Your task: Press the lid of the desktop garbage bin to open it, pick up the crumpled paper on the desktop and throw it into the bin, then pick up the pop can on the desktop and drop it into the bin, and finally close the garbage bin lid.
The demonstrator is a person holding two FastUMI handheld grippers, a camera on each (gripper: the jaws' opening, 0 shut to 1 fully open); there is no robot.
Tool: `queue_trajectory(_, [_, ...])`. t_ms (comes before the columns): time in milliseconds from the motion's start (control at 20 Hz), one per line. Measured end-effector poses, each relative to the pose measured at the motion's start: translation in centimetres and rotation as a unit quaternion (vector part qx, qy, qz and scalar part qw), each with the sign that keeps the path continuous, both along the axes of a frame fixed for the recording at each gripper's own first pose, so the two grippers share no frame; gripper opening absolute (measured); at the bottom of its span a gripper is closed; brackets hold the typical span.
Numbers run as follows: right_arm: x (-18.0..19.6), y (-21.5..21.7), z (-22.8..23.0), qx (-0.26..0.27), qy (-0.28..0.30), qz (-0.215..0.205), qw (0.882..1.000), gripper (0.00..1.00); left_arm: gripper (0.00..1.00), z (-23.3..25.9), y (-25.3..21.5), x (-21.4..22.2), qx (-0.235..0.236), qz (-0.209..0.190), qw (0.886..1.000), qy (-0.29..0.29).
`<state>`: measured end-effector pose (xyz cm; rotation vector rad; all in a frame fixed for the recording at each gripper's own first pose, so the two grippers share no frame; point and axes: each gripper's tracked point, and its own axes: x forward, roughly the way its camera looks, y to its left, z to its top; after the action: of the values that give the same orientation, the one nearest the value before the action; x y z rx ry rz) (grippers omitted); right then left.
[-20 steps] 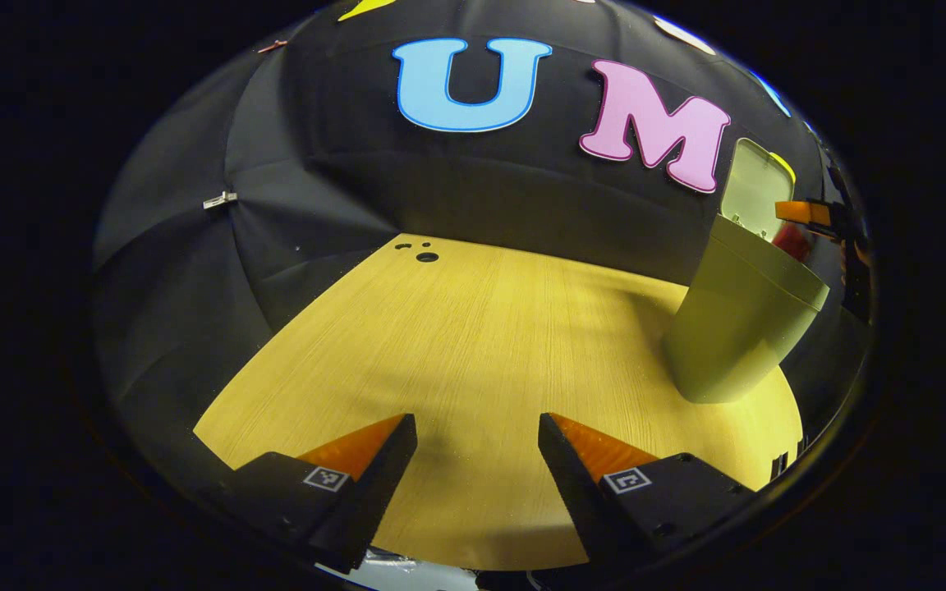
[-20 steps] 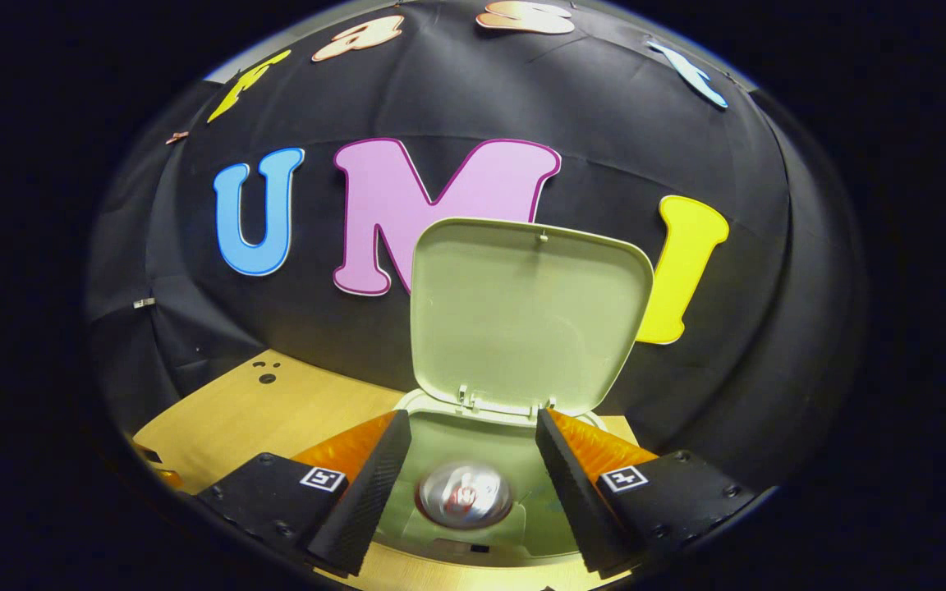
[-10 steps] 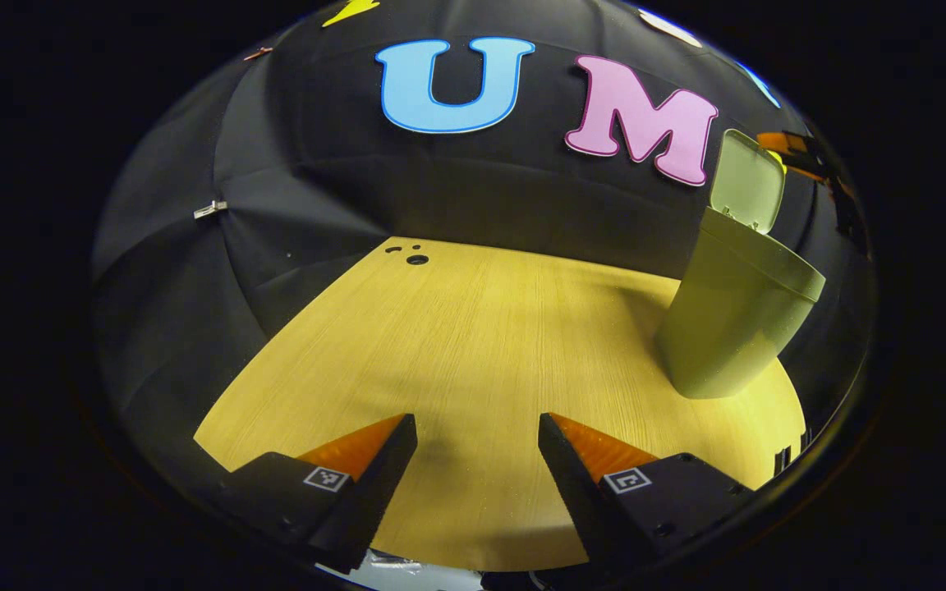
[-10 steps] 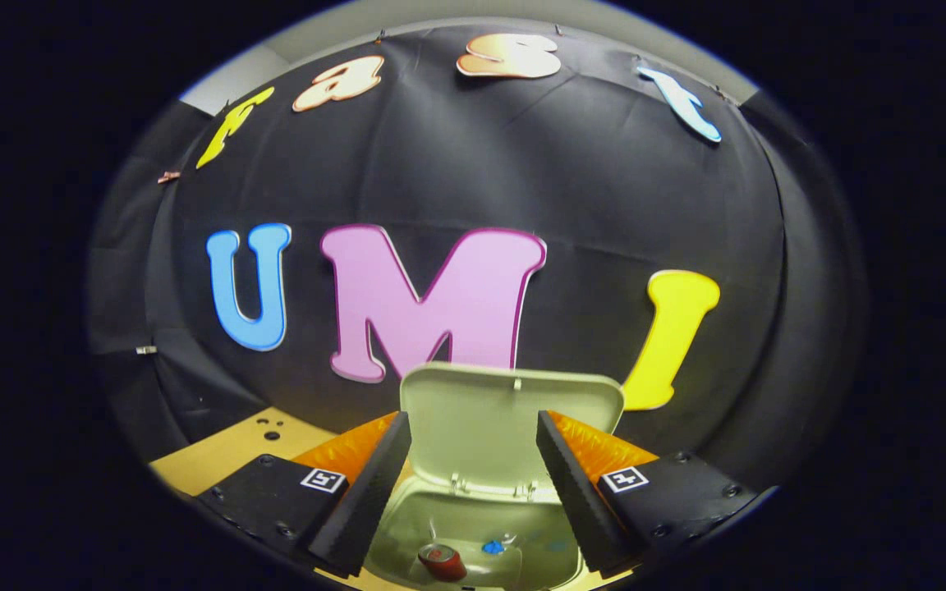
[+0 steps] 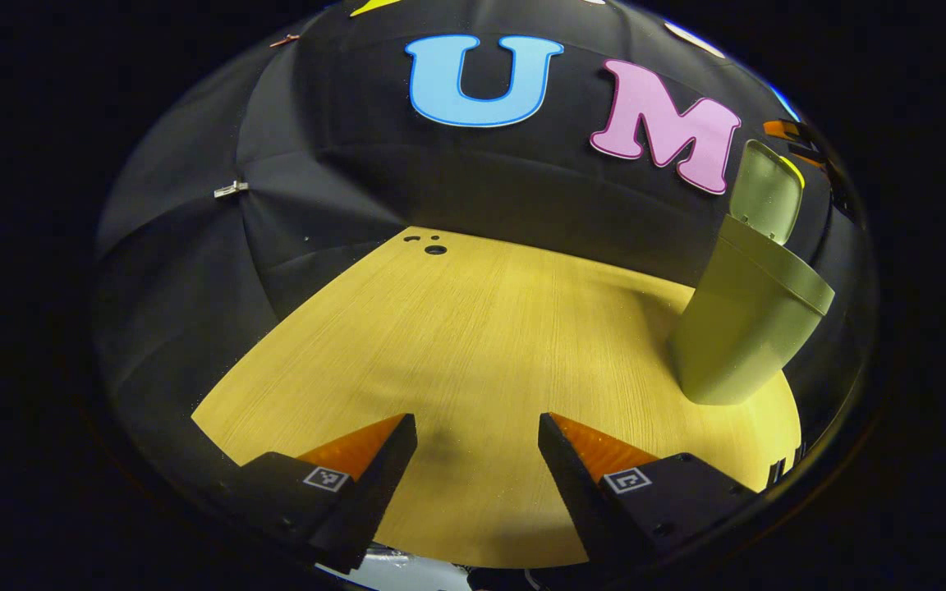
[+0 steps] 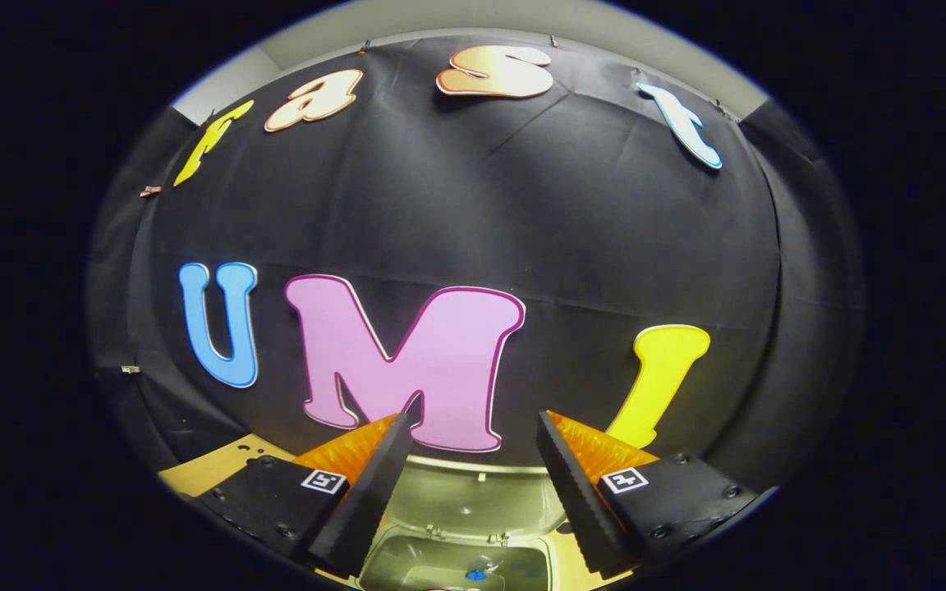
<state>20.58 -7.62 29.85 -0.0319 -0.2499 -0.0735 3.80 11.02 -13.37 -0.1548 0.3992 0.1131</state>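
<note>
Left tongs (image 5: pixel 477 427): spread apart, nothing between the fingers; they hang low over bare table at 6 o'clock of the left gripper view.
Right tongs (image 6: pixel 473 427): spread apart, nothing between the fingers; seen at 6 o'clock of the right gripper view, raised above the open bin and facing the booth wall. In the left gripper view a small part of them shows at 2 o'clock, above the lid.
Garbage bin (image 5: pixel 748 328): pale green, standing on the table at 3 o'clock of the left gripper view, leaning in that view from lens distortion. In the right gripper view its open mouth (image 6: pixel 456 566) lies at 6 o'clock, below and between the fingers.
Lid (image 5: pixel 766 190): open, standing upright at the far edge of the bin; its inner face (image 6: pixel 477 501) shows between the right fingers.
Bin contents: a small blue scrap (image 6: pixel 477 574) lies on the bin floor; crumpled paper and pop can cannot be made out here.
Table (image 5: pixel 473 328): light wood grain, a few dark holes (image 5: pixel 432 246) near its far edge at 12 o'clock.
</note>
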Motion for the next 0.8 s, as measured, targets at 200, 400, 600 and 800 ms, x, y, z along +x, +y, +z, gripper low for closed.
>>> queue_trajectory(200, [3.1, -0.5, -1.6, 0.031, 0.039, -0.010, 0.999, 0.96, 0.96, -0.3, 0.7, -0.5, -0.005, 0.015, 1.000, 0.003])
queue_trajectory(400, [4.5, -0.3, -3.4, 0.035, 0.069, -0.012, 0.997, 0.98, 0.96, -0.4, 0.9, -0.9, -0.009, 0.017, 1.000, 0.004])
queue_trajectory(600, [3.1, 0.0, -4.0, 0.031, 0.078, -0.005, 0.996, 0.97, 0.96, 0.4, 0.6, -0.6, -0.016, 0.012, 1.000, -0.002])
queue_trajectory(800, [0.6, 0.3, -5.3, 0.036, 0.097, -0.007, 0.995, 0.97, 0.96, 1.3, -0.8, 0.3, -0.002, -0.022, 1.000, -0.014])
